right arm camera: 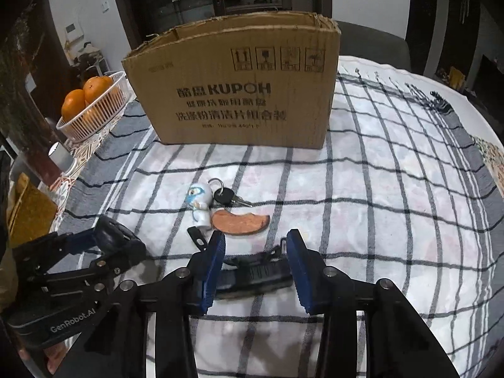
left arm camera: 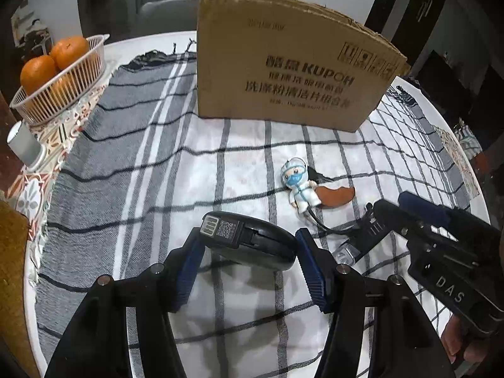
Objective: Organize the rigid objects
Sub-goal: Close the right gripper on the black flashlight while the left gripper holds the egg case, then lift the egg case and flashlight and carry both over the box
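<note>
My left gripper (left arm camera: 249, 252) has its blue pads on either side of a black rounded device (left arm camera: 252, 242) with a QR label; the left pad touches it, and a small gap shows at the right pad. It is lifted slightly above the checked cloth. My right gripper (right arm camera: 256, 261) straddles a flat black clip-like object (right arm camera: 255, 275) lying on the cloth, with its jaws apart. A small white masked figurine (right arm camera: 200, 203) on a keyring with keys (right arm camera: 225, 197) and a brown leather tag (right arm camera: 241, 222) lies ahead. A cardboard box (right arm camera: 233, 91) stands behind, open at the top.
A white basket of oranges (left arm camera: 63, 75) sits at the far left on the round table (left arm camera: 141, 36). A grey cylinder (left arm camera: 23, 145) stands near the left edge. A chair back (right arm camera: 371, 41) shows behind the box.
</note>
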`<act>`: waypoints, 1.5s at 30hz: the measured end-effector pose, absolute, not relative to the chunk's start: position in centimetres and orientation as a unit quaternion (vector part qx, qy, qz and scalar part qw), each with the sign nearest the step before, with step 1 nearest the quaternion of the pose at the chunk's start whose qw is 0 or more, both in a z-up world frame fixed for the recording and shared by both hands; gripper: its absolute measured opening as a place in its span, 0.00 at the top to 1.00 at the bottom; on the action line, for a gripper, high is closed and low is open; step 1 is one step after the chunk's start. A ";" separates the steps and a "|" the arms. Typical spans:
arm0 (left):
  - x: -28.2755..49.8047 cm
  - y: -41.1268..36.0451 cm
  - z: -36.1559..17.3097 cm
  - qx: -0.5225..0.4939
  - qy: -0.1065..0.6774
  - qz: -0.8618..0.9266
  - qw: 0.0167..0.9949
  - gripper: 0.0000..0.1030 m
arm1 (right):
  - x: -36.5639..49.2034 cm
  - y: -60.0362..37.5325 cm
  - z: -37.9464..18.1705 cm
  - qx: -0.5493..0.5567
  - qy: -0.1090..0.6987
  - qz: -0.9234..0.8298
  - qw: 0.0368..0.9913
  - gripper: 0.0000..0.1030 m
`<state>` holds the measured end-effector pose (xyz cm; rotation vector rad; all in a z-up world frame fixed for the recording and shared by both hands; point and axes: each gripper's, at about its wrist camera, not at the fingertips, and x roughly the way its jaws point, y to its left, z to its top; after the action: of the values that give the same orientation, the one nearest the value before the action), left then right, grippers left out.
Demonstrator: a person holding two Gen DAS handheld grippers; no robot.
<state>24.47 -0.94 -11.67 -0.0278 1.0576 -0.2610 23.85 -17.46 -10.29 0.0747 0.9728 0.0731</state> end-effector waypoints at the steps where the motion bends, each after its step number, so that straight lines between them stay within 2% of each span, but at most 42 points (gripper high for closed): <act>1: 24.4 -1.0 -11.6 -0.008 0.499 -0.121 0.858 0.43 | 23.9 -17.4 -10.3 0.037 0.470 0.038 0.881 0.60; 4: 24.1 -0.8 -11.6 -0.004 0.499 -0.116 0.859 0.43 | 23.7 -17.7 -10.7 0.051 0.474 0.035 0.878 0.57; 5: 24.0 -0.8 -11.7 -0.004 0.499 -0.115 0.859 0.43 | 23.5 -17.7 -10.8 0.049 0.473 0.032 0.879 0.47; 6: 23.9 -0.7 -11.8 -0.004 0.501 -0.115 0.858 0.43 | 23.3 -17.5 -10.8 0.042 0.474 0.033 0.879 0.33; 8: 23.8 -0.6 -12.0 -0.008 0.503 -0.112 0.857 0.43 | 23.1 -17.2 -11.0 0.030 0.477 0.034 0.878 0.27; 25: 23.5 -0.3 -13.9 -0.003 0.518 -0.096 0.850 0.43 | 23.8 -16.2 -14.0 0.001 0.522 0.060 0.851 0.22; 29: 23.5 -0.3 -13.9 0.002 0.517 -0.095 0.851 0.43 | 23.8 -16.0 -14.4 0.002 0.520 0.067 0.851 0.22; 32: 23.5 -0.5 -13.9 0.006 0.516 -0.093 0.852 0.43 | 23.7 -16.0 -14.3 0.000 0.513 0.067 0.856 0.28; 45: 23.2 -0.8 -11.9 0.014 0.492 -0.094 0.865 0.43 | 23.0 -16.9 -12.2 0.010 0.483 0.051 0.874 0.28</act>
<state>23.20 -0.81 -11.87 0.0298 1.0306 -0.1976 22.99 -16.87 -12.22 0.0206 1.0088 0.1068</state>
